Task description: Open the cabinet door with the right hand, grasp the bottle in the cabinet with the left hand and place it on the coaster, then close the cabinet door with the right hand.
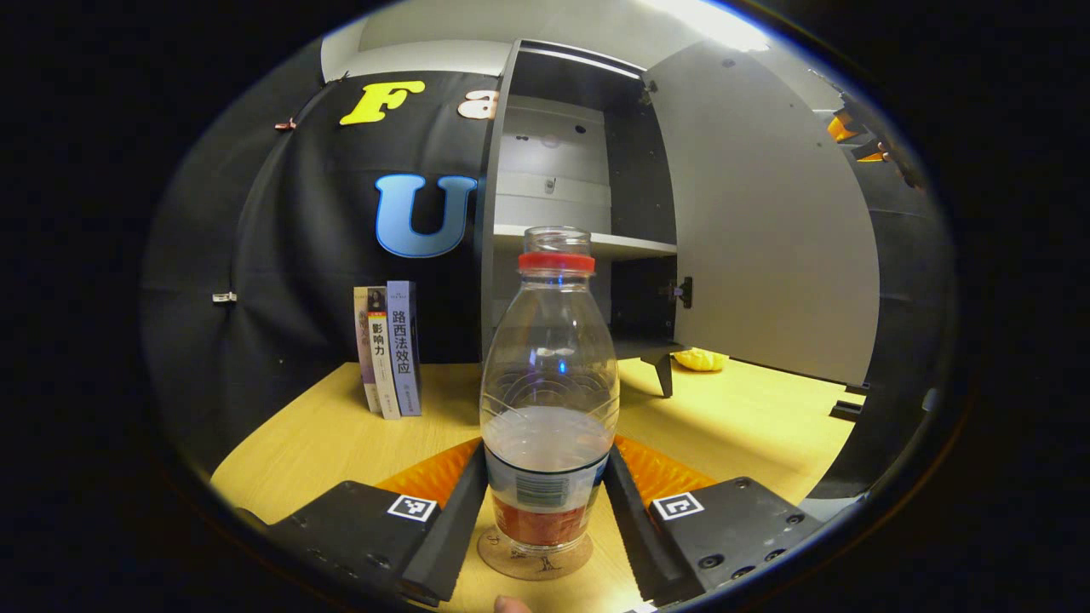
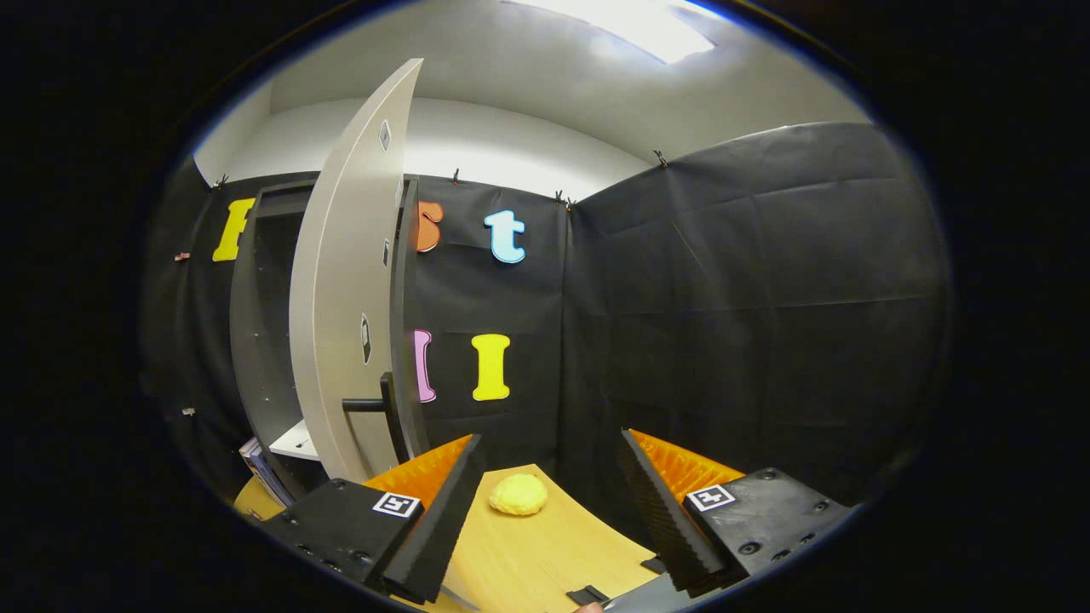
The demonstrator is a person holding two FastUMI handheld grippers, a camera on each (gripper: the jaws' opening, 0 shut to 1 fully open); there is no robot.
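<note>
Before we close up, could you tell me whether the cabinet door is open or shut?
Open: the cabinet door is swung wide, exposing the shelf inside.

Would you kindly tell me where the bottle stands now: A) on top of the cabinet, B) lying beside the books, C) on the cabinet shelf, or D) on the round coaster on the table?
D: the bottle stands upright on the coaster, between the left hand-held gripper's fingers.
</note>
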